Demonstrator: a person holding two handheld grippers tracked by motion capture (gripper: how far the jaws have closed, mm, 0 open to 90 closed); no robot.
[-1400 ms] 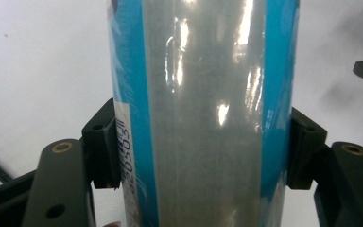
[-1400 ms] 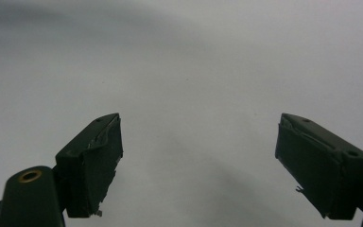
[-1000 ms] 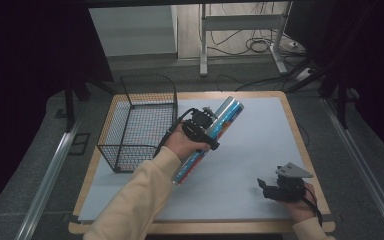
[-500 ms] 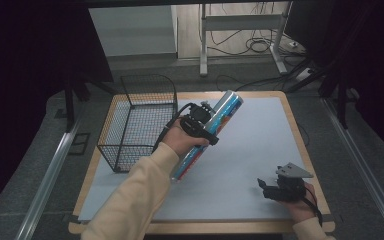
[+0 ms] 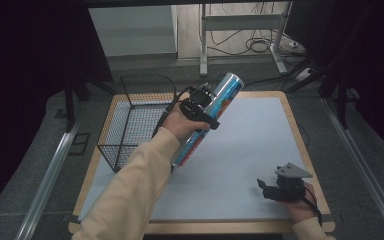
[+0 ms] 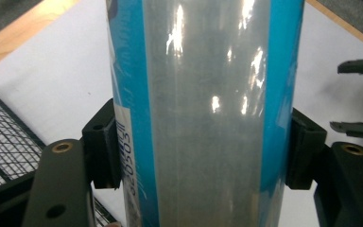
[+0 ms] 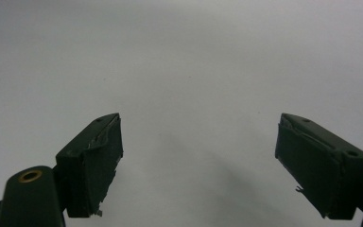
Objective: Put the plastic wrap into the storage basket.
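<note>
A long blue and silver tube (image 5: 219, 102) is held tilted above the grey mat (image 5: 260, 135), its far end pointing up and away. My left gripper (image 5: 200, 107) is shut on the tube's middle. In the left gripper view the tube (image 6: 203, 113) stands between both black pads (image 6: 105, 146), which press on its sides. My right gripper (image 5: 267, 190) rests low near the mat's front right corner, jaws open. In the right gripper view its pads (image 7: 92, 163) stand wide apart over bare grey mat with nothing between them.
A black wire basket (image 5: 130, 117) stands at the table's left, close beside the tube and my left hand. The wooden table edge (image 5: 300, 135) frames the mat. Beyond the table are metal frame legs and cables (image 5: 260, 45) on the floor.
My left gripper has lifted the tube higher above the mat and carried it slightly away from me. The right gripper has stayed where it was.
</note>
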